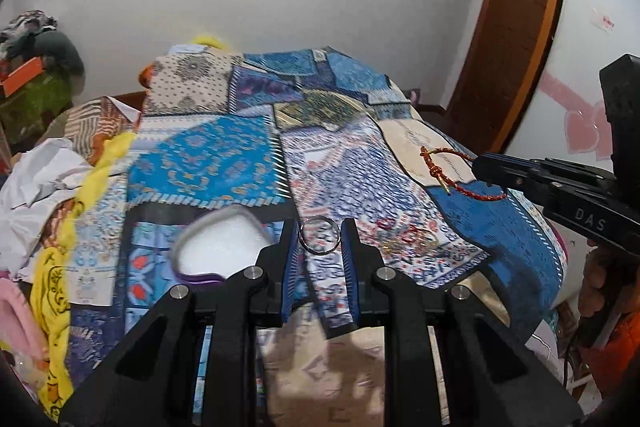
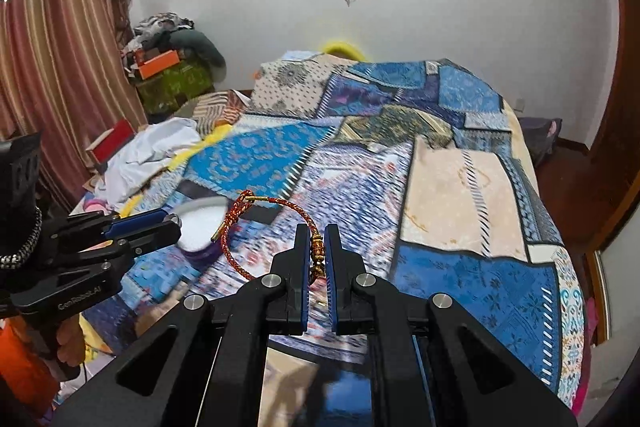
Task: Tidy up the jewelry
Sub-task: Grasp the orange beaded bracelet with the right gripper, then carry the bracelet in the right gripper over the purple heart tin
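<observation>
My left gripper [image 1: 320, 237] is shut on a thin silver ring [image 1: 320, 235], held between its blue pads above the bed. A purple heart-shaped jewelry box [image 1: 222, 247] with white lining lies open just left of it; it also shows in the right wrist view [image 2: 200, 227]. My right gripper [image 2: 318, 247] is shut on a red and gold braided bracelet [image 2: 256, 227], whose loop hangs out to the left. In the left wrist view that bracelet [image 1: 460, 173] dangles from the right gripper [image 1: 480, 165] at right. More small jewelry [image 1: 404, 239] lies on the quilt.
A blue patchwork quilt [image 1: 240, 155] covers the bed. White cloth [image 1: 44, 179] and yellow fabric [image 1: 52, 275] pile at the bed's left edge. Boxes and clothes [image 2: 168, 67] stack by the curtain. A wooden door [image 1: 516, 27] stands at right.
</observation>
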`<act>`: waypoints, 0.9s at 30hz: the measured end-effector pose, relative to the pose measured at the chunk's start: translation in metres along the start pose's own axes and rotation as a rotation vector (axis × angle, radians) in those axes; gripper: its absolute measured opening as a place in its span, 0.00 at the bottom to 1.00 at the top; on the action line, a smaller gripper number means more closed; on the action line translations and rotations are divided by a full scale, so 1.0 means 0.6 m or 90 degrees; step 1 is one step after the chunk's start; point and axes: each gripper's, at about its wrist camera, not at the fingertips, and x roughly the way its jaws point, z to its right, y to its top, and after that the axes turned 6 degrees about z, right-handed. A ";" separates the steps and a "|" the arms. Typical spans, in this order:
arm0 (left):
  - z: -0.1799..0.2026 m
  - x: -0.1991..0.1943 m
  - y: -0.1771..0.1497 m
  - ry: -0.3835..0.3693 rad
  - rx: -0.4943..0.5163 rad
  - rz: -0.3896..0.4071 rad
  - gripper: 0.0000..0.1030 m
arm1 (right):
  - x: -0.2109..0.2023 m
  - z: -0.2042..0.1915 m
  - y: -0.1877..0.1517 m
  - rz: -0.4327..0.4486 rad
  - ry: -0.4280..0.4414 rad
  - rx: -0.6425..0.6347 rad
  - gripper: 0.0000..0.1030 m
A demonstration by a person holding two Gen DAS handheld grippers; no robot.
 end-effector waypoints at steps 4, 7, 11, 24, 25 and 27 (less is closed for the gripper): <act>-0.027 -0.024 0.004 0.017 -0.007 0.020 0.20 | 0.006 -0.036 0.014 0.008 0.017 -0.012 0.06; -0.049 -0.039 0.006 0.027 -0.017 0.033 0.20 | 0.011 -0.061 0.021 0.012 0.029 -0.022 0.06; -0.076 -0.055 0.006 0.039 -0.025 0.047 0.20 | 0.025 -0.092 0.031 0.015 0.040 -0.033 0.06; -0.139 -0.057 -0.007 0.064 -0.053 0.052 0.20 | 0.102 -0.152 0.036 -0.022 0.059 -0.054 0.06; -0.142 -0.054 -0.009 0.065 -0.054 0.051 0.20 | 0.111 -0.156 0.034 -0.031 0.063 -0.056 0.06; -0.151 -0.048 -0.009 0.069 -0.058 0.048 0.20 | 0.129 -0.163 0.029 -0.048 0.071 -0.058 0.06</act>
